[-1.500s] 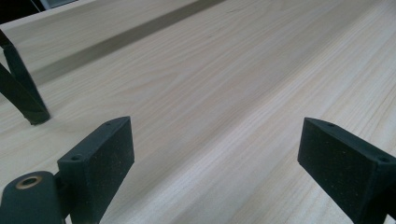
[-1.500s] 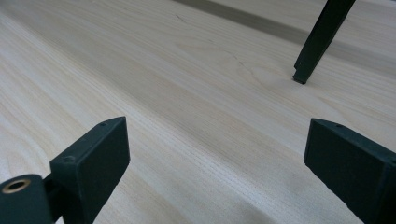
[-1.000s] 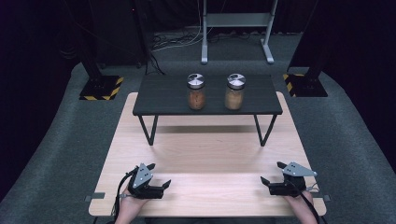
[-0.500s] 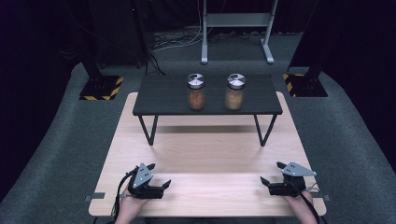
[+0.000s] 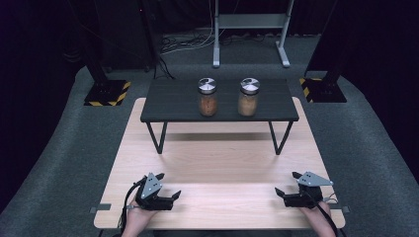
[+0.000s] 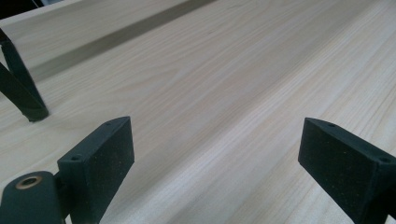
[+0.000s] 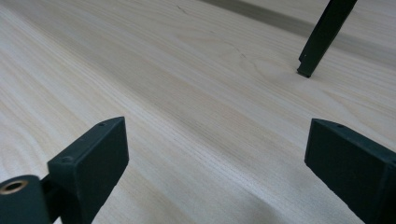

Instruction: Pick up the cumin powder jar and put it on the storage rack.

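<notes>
Two grippers are held low over the near edge of the wooden table point(image 5: 217, 158), well apart. The left gripper point(image 5: 170, 195) is spread wide, with nothing between its jaws but bare wood. The right gripper point(image 5: 284, 186) is likewise released; its jaws have just been opening, and nothing is gripped. Farther off, a small black table point(image 5: 173, 101) is stood on the wood. Two jars are set upright on it, just beside each other: the left jar point(image 5: 207, 97) and the right jar point(image 5: 248, 97), both lidded
</notes>
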